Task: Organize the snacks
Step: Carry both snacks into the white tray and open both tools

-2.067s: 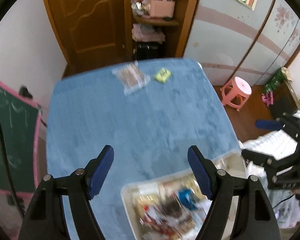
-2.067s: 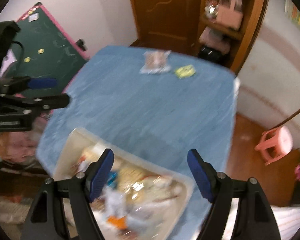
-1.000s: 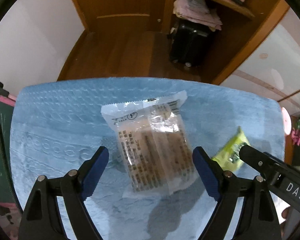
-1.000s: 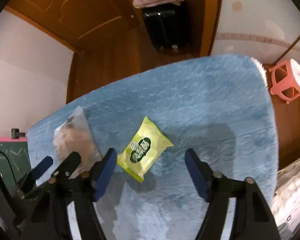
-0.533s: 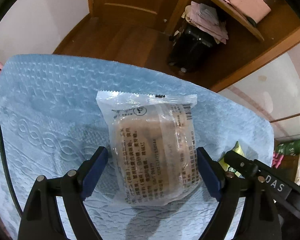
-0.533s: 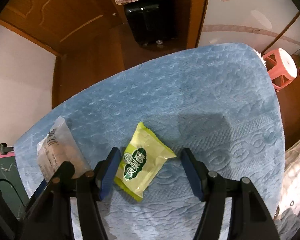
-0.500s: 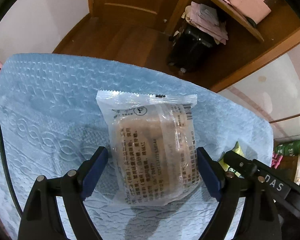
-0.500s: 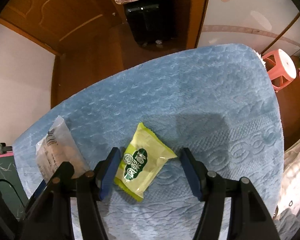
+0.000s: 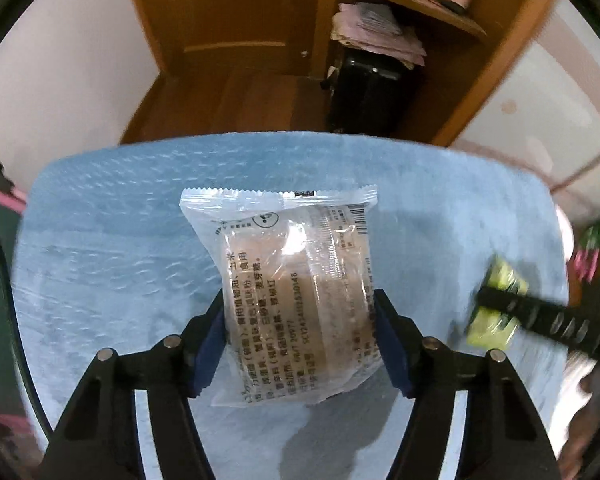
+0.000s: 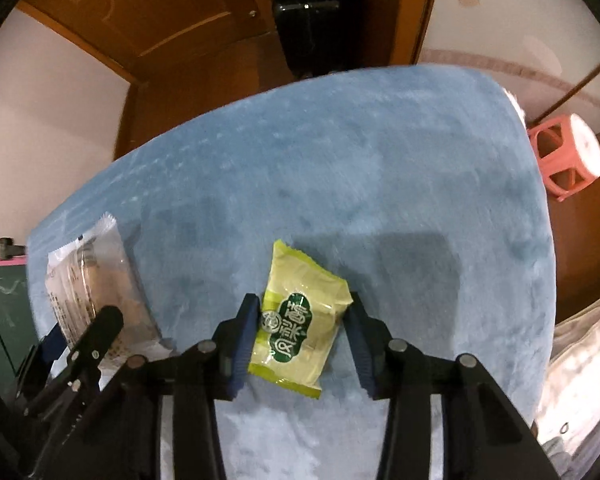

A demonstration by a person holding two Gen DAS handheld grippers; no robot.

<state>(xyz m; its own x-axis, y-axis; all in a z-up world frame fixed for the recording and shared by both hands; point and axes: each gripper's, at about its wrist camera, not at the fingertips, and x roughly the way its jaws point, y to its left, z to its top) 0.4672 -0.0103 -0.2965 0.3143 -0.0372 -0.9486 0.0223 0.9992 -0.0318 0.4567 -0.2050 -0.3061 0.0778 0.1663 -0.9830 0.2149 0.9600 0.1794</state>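
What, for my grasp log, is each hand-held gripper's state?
Left hand-held gripper: closing, gripping clear packet.
Right hand-held gripper: closing, gripping green packet.

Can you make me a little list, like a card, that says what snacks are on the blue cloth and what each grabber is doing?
surface: blue cloth
snack one: clear packet with a brown cake inside
snack two: green packet, smaller
left gripper: jaws closing, pads against the clear packet's sides
right gripper: jaws closing, pads at the green packet's sides
layout: clear packet lies to the left of the green one
nearby: pink stool on the floor
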